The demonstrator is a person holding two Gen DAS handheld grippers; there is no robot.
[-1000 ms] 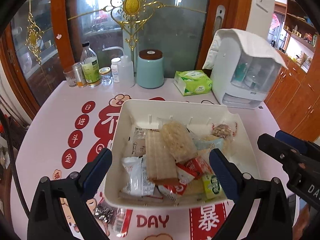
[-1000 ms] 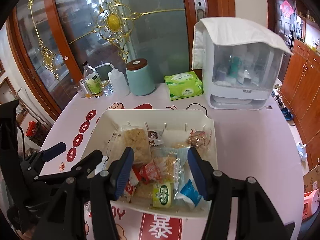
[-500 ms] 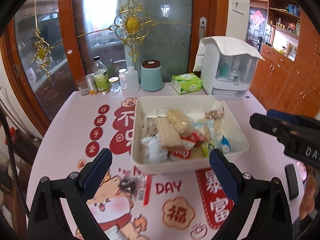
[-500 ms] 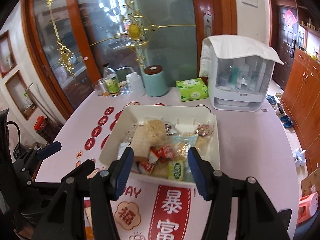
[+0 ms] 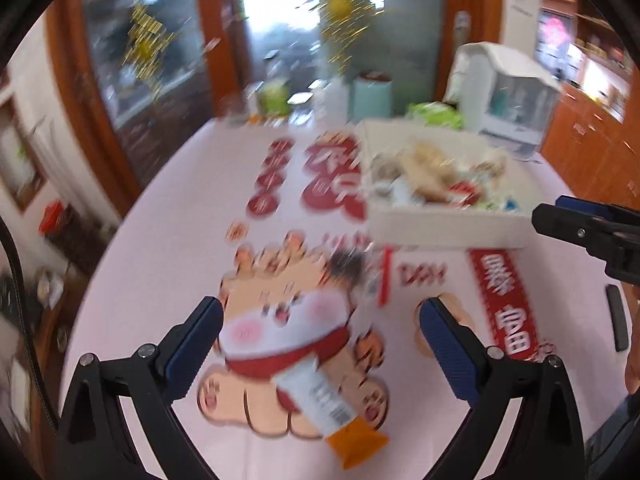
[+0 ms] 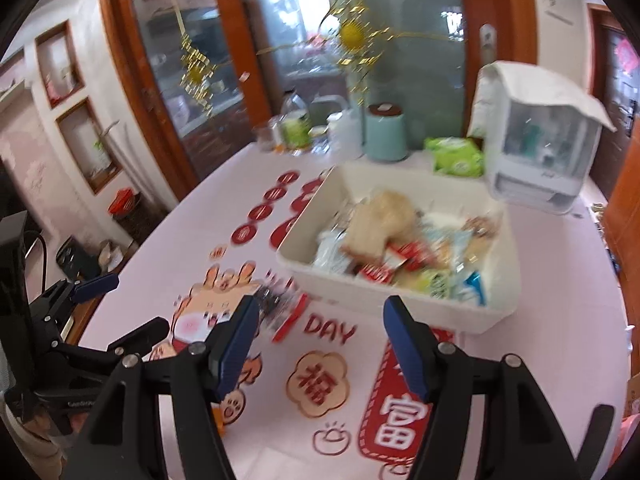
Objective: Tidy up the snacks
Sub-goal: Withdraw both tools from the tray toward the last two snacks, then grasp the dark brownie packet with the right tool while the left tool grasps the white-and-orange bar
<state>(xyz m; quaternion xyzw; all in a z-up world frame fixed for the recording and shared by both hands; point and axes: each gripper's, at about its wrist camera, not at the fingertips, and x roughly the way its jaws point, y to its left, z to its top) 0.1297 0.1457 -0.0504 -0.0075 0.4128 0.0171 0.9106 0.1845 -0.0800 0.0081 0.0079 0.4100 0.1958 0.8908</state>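
White plastic forms the snack bin (image 6: 400, 300), which is set on a pink printed tablecloth (image 6: 256, 440) and is filled with wrapped snacks (image 6: 384, 236): pale crisp-bread packets, red wrappers, a green one and a blue one. Two packets are seen outside the bin. A dark clear-wrapped packet with a red edge (image 6: 280, 308) lies on the cloth just beside the bin's near left corner. A white packet with an orange end (image 5: 332, 412) lies nearer the left camera, on the cartoon print.

Both views are blurred. The left gripper (image 5: 320, 340) is held wide above the cloth with nothing between its blue pads (image 5: 196, 340); the white and orange packet is seen in the gap below it. The right gripper (image 6: 318, 344) has just been opening and is likewise empty, held over the cloth in front of the bin. A mint canister (image 6: 386, 132), a green tissue pack (image 6: 454, 156), bottles and a white cloth-draped appliance (image 6: 536, 148) are ranged along the far edge.
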